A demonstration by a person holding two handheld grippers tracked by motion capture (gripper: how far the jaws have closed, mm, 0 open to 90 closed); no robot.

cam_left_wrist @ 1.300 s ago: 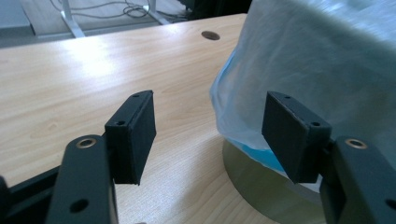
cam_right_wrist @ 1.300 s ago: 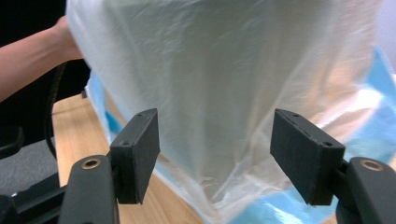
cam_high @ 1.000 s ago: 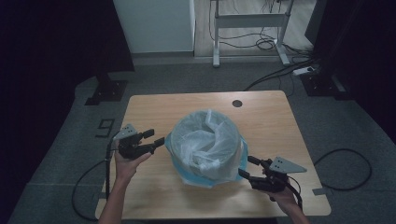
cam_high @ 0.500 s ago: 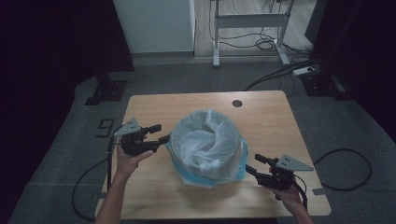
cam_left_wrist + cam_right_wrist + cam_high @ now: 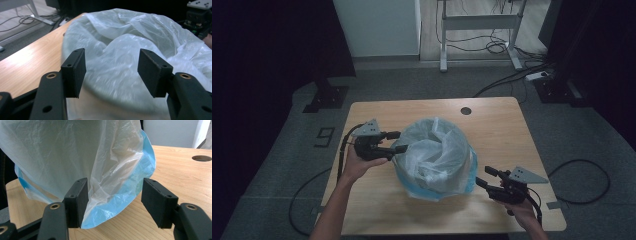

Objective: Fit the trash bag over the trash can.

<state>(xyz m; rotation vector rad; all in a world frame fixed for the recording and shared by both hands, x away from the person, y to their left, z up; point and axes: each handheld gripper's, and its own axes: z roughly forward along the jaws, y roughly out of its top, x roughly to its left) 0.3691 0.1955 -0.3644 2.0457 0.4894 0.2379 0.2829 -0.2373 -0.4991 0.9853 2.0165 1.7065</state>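
Note:
A round bin lined with a white see-through bag (image 5: 434, 155) stands mid-table, with a blue bag (image 5: 470, 175) hanging below it. My left gripper (image 5: 395, 142) is at the bag's left rim, open. Its jaws have just been closing, and the white film (image 5: 130, 37) lies in the gap ahead, not pressed. My right gripper (image 5: 482, 177) is low at the bin's right side, open. Its jaws have also just been closing. The white hem (image 5: 75, 150) and blue film (image 5: 135, 182) hang between them, against the left pad (image 5: 79, 200) only.
The wooden table (image 5: 497, 130) has a round cable hole (image 5: 466, 110) at the back. Behind it on the grey floor are a white desk frame (image 5: 477, 22), loose cables (image 5: 507, 47), a power strip (image 5: 539, 75) and a dark stand base (image 5: 326, 97).
My left gripper has risen and moved in toward the bag's rim. The right gripper has stayed about where it was. The bag looks unchanged.

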